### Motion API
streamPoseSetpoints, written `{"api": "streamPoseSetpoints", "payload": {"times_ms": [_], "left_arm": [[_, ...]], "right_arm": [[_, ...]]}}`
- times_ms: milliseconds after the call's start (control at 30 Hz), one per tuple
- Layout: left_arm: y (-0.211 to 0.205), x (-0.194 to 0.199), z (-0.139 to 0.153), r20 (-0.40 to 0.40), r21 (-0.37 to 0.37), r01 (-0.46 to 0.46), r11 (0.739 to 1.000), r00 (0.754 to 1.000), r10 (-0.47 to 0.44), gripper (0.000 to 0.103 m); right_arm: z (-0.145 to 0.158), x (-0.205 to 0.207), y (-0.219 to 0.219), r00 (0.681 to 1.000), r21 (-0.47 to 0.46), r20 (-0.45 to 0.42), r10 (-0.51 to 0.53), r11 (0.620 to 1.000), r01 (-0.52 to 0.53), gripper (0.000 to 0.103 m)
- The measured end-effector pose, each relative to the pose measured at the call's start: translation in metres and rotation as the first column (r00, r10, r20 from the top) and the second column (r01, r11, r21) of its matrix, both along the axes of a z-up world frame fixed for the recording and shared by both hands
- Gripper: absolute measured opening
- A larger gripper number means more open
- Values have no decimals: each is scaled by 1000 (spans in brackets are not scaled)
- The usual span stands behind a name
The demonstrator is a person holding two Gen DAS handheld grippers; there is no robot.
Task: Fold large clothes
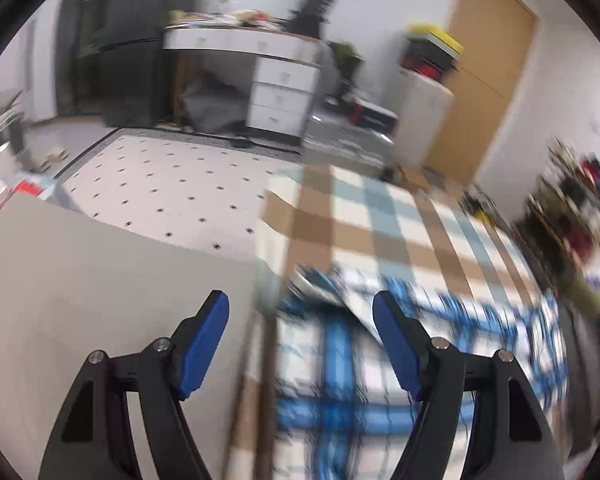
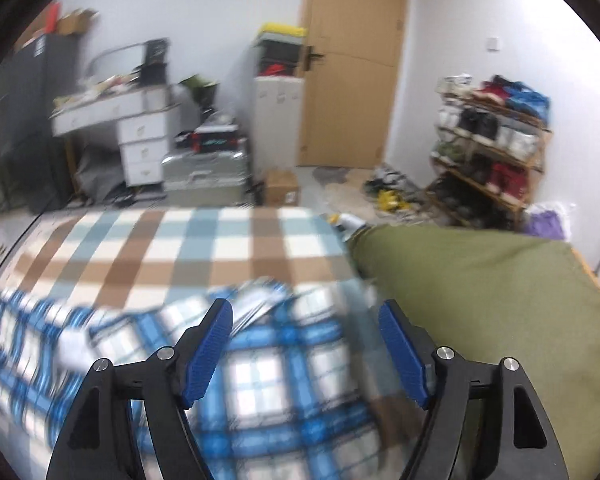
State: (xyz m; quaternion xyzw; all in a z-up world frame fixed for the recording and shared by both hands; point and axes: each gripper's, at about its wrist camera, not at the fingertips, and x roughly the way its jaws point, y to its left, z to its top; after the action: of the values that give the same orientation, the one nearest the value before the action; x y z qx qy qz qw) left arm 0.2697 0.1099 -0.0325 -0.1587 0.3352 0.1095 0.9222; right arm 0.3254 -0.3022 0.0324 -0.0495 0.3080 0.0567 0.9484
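Observation:
A blue and white plaid shirt (image 1: 340,380) lies blurred on a bed with a brown, blue and white checked cover (image 1: 360,220). My left gripper (image 1: 300,312) is open above the shirt's left edge, with nothing between its blue pads. In the right wrist view the same shirt (image 2: 260,368) spreads across the checked cover (image 2: 180,248). My right gripper (image 2: 306,320) is open over the shirt's right part, its pads apart and holding nothing.
An olive green cushion or blanket (image 2: 480,300) lies on the bed to the right. A beige board (image 1: 80,280) and a dotted white floor mat (image 1: 172,176) sit left of the bed. Drawers (image 2: 140,144), a door (image 2: 352,64) and a shoe rack (image 2: 492,148) stand beyond.

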Motion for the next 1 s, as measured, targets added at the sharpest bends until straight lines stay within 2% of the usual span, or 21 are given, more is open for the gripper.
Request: {"api": "streamPoseSetpoints", "payload": {"times_ms": [67, 133, 200, 267, 333, 367, 467, 567, 633, 700, 767, 833, 900, 1000], "left_arm": [[-16, 1, -1, -18, 12, 57, 998, 998, -57, 70], [-31, 3, -7, -11, -61, 142, 988, 990, -143, 70], [-42, 11, -15, -18, -152, 213, 965, 976, -218, 69], [-56, 22, -25, -39, -186, 270, 945, 959, -282, 51], [-66, 36, -34, -86, -204, 296, 933, 944, -318, 49], [-67, 44, -40, -109, -237, 294, 926, 939, -325, 49], [-64, 65, -54, -121, -319, 269, 909, 939, -321, 49], [-61, 82, -48, -80, -354, 267, 897, 946, -313, 48], [-66, 92, -33, -18, -337, 291, 896, 949, -315, 43], [-66, 104, -15, 58, -298, 301, 906, 953, -298, 43], [-60, 117, 1, 114, -267, 261, 928, 964, -239, 43], [-51, 122, 12, 138, -249, 203, 947, 975, -172, 43], [-48, 122, 18, 143, -219, 181, 959, 978, -152, 43], [-54, 105, 20, 113, -128, 174, 977, 981, -160, 43]], "right_arm": [[-13, -5, 13, 995, 52, -64, 72, 996, -68, 75], [-26, -1, 23, 979, 174, -135, 151, 977, -126, 75], [-41, 7, 35, 956, 312, -197, 215, 939, -147, 74], [-55, 18, 49, 940, 386, -230, 253, 910, -150, 74], [-68, 31, 59, 931, 417, -266, 251, 901, -124, 74], [-78, 41, 63, 923, 453, -296, 247, 887, -92, 73], [-99, 61, 66, 907, 520, -367, 206, 854, 17, 70], [-98, 76, 70, 903, 580, -364, 228, 814, 28, 68], [-88, 90, 75, 904, 634, -330, 270, 774, 1, 67], [-77, 104, 78, 915, 695, -274, 294, 719, -23, 67], [-61, 116, 76, 938, 724, -220, 267, 689, -26, 68], [-50, 120, 76, 954, 700, -200, 224, 714, -21, 68], [-41, 119, 77, 961, 646, -188, 202, 763, -34, 68], [-32, 99, 78, 966, 524, -164, 200, 847, -86, 68]]}}
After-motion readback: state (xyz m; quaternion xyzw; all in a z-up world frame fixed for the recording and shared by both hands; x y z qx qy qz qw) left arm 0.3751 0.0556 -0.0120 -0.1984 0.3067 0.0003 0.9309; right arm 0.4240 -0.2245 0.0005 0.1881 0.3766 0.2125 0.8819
